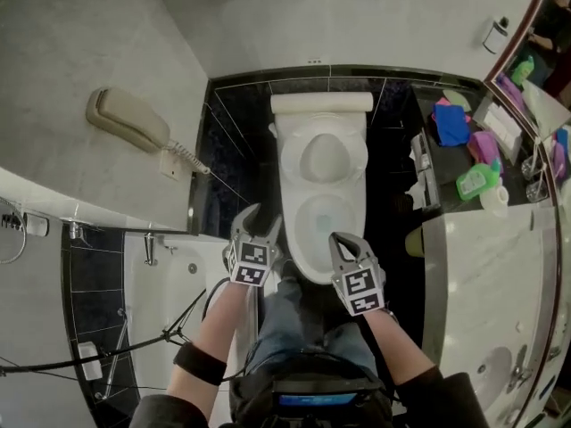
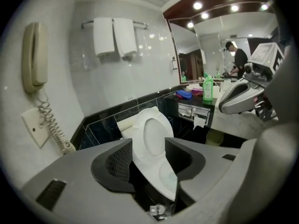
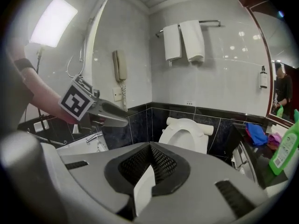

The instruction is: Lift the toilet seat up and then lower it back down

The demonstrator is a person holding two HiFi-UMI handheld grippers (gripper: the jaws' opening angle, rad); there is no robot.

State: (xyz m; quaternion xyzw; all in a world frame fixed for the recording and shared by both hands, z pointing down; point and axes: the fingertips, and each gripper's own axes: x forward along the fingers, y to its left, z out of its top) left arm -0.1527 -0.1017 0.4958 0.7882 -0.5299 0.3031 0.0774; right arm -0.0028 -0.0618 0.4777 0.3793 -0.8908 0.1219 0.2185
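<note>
I am holding my left claw [image 2: 149, 141] wide, facing the raised toilet seat [image 2: 152, 114]. My right claw [image 3: 150, 145] is hanging pinched together.

The toilet [image 1: 323, 185] is white. The wall tiles [image 1: 234, 141] low behind it are shiny black. The towels [image 3: 184, 41] are white too. The phone [image 1: 125, 119] is beige. The bottle [image 1: 477, 181] is green and the cloth [image 1: 451, 125] is blue. The left gripper [image 1: 255, 224] and right gripper [image 1: 343, 242] are grey, with black-and-white square marks.
</note>
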